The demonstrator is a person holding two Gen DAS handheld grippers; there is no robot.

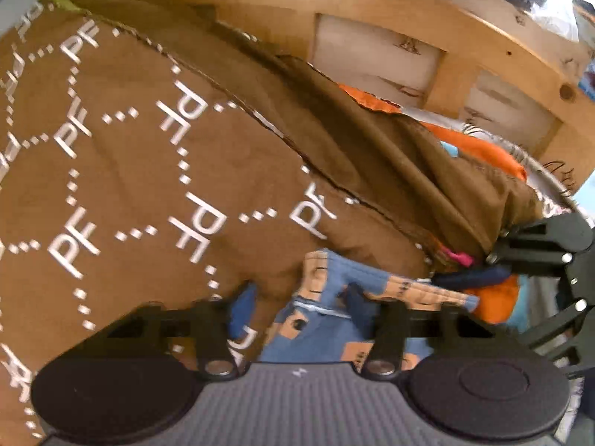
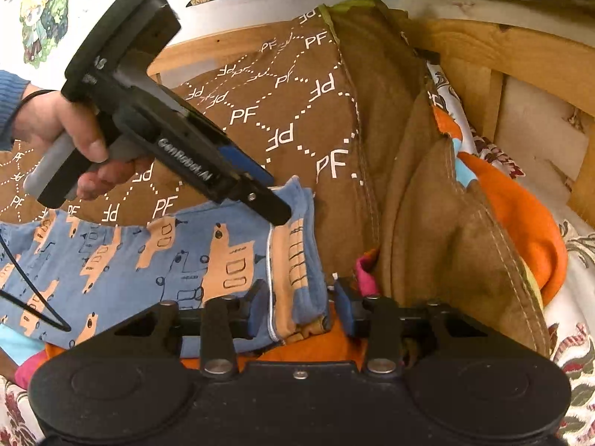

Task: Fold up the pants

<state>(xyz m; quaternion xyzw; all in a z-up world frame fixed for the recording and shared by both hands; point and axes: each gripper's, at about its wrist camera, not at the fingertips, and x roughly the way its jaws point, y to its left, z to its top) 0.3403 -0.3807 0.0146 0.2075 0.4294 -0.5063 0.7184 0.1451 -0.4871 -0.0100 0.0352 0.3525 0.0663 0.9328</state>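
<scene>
The blue pants (image 2: 156,260) are bunched, not yet folded, with both claws, left gripper (image 1: 301,306) and right gripper (image 2: 301,308), set apart around the cloth edge

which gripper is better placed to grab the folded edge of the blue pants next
Right, probably: the right gripper already straddles the blue pants' folded edge, jaws apart. The left gripper only hovers above it.

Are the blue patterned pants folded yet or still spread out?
Partly folded: the blue pants lie in doubled layers at the end near the right tool, while the rest stretches flat across the brown blanket.
</scene>
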